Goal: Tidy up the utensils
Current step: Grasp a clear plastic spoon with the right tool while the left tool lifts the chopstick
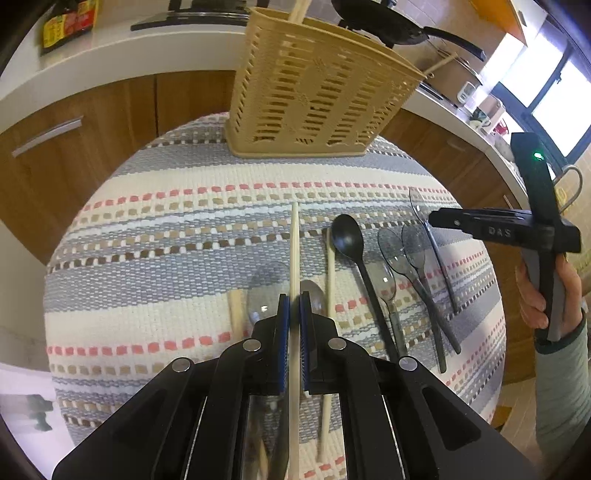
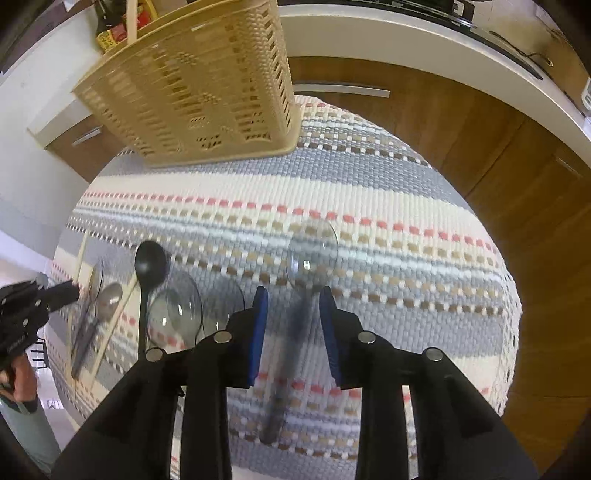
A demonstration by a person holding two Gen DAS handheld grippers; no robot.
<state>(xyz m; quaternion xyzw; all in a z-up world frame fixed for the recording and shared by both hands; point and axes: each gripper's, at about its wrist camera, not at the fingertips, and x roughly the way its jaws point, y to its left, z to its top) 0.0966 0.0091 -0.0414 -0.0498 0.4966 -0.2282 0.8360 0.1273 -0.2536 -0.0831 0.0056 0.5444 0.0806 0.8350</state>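
Observation:
My left gripper [image 1: 294, 306] is shut on a pale wooden chopstick [image 1: 294, 251] that points toward the beige slotted utensil basket [image 1: 314, 92] at the far edge of the striped mat [image 1: 166, 221]. A second chopstick [image 1: 330, 266], a black spoon [image 1: 347, 236] and several clear plastic spoons [image 1: 391, 247] lie on the mat to the right. In the right wrist view my right gripper [image 2: 293, 314] stands open over a clear spoon [image 2: 312, 254]. Its blurred handle runs between the blue pads [image 2: 260, 321] with a gap on each side. The basket [image 2: 195, 88] stands far left there.
Chopsticks [image 1: 297, 11] stand in the basket. A white counter [image 1: 110, 55] with wooden cabinets curves behind the round table. On it sit a black frying pan [image 1: 388, 26] and a sauce bottle [image 1: 66, 22]. A hand [image 1: 535, 295] holds the right gripper beyond the mat's right edge.

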